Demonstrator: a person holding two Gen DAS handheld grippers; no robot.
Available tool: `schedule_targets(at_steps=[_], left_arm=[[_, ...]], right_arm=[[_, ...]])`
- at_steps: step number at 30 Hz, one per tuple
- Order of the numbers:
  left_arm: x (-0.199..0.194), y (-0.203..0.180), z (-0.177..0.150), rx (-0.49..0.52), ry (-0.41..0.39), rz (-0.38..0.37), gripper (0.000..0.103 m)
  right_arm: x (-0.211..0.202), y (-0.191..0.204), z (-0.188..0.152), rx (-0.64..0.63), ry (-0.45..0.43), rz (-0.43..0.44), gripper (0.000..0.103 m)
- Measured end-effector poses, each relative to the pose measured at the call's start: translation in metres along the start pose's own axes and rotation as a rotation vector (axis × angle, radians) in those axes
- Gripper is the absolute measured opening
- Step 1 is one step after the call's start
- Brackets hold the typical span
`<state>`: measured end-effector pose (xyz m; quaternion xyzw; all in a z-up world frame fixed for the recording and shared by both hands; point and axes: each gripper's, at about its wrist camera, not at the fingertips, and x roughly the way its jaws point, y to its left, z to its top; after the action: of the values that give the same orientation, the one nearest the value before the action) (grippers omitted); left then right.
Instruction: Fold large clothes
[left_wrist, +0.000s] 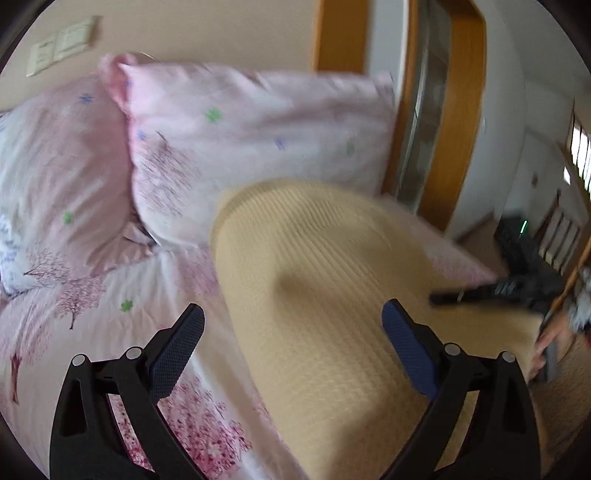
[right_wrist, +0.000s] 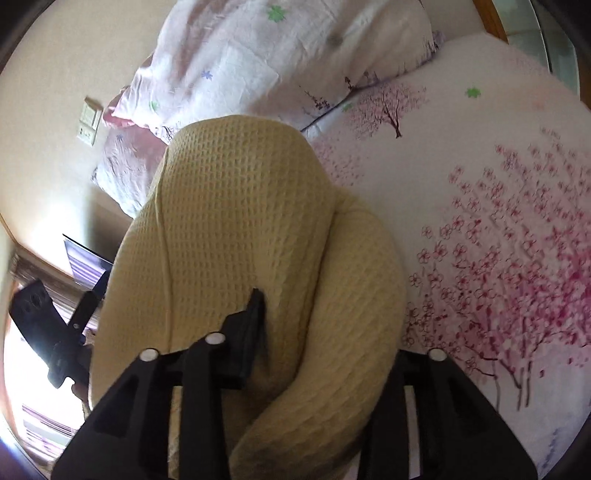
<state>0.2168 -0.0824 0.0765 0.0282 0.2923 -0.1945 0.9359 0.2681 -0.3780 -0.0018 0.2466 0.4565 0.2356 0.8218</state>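
A beige waffle-knit garment (left_wrist: 314, 280) lies folded on the bed, its far end near the pillows. My left gripper (left_wrist: 293, 323) is open and empty, its blue-padded fingers (left_wrist: 177, 347) spread above the garment's left edge and the sheet. My right gripper shows at the right of the left wrist view (left_wrist: 461, 295), at the garment's right edge. In the right wrist view the garment (right_wrist: 236, 229) bulges up thick between the jaws of the right gripper (right_wrist: 325, 332), which is shut on it. Its right finger is hidden by cloth.
The bed has a pink cherry-blossom sheet (right_wrist: 498, 221). Two pink-white pillows (left_wrist: 251, 136) lean against the beige wall at the head. A wooden door frame (left_wrist: 454, 110) stands right of the bed. Wall switches (left_wrist: 62, 44) sit top left.
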Motion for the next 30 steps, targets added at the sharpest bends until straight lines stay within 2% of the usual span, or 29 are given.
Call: schedule_targets(at_steps=[3,7,9,12,15,18,21,22,24,26,28,30], left_arm=[[0.008,-0.009,-0.005,0.018,0.029,-0.018,0.098],[0.020,-0.018,-0.009,0.031,0.072,-0.031,0.098],[0.023,-0.024,-0.011,0.038,0.075,-0.030,0.098],[0.026,-0.024,-0.012,0.023,0.074,-0.020,0.098],[0.019,-0.021,-0.013,-0.008,0.056,0.014,0.096],[0.006,-0.027,-0.014,0.044,0.015,0.075,0.094],[0.013,-0.030,-0.016,0.043,0.045,0.072,0.095],[0.015,-0.029,-0.016,0.031,0.052,0.062,0.095],[0.018,-0.029,-0.019,0.025,0.053,0.054,0.095],[0.018,-0.029,-0.021,0.028,0.058,0.054,0.095],[0.017,-0.029,-0.022,0.026,0.055,0.055,0.095],[0.016,-0.027,-0.022,0.018,0.056,0.051,0.095]], right_arm=[[-0.021,0.006,-0.003,-0.031,-0.030,-0.049,0.040],[-0.058,0.027,-0.015,-0.133,-0.136,-0.184,0.041],[-0.064,0.028,-0.016,-0.141,-0.145,-0.200,0.043],[-0.051,0.013,-0.009,-0.083,-0.113,-0.163,0.048],[-0.030,0.006,-0.002,-0.066,-0.108,-0.097,0.038],[-0.018,0.006,0.000,-0.107,-0.120,-0.045,0.038],[0.000,-0.013,0.006,-0.040,-0.069,-0.030,0.038],[0.003,-0.017,0.006,-0.045,-0.055,-0.043,0.042],[0.000,-0.018,0.005,-0.053,-0.035,-0.079,0.056],[-0.019,-0.021,0.005,-0.058,-0.048,-0.153,0.080],[-0.051,-0.024,0.003,-0.058,-0.147,-0.232,0.086],[-0.080,-0.025,-0.003,-0.038,-0.250,-0.282,0.079]])
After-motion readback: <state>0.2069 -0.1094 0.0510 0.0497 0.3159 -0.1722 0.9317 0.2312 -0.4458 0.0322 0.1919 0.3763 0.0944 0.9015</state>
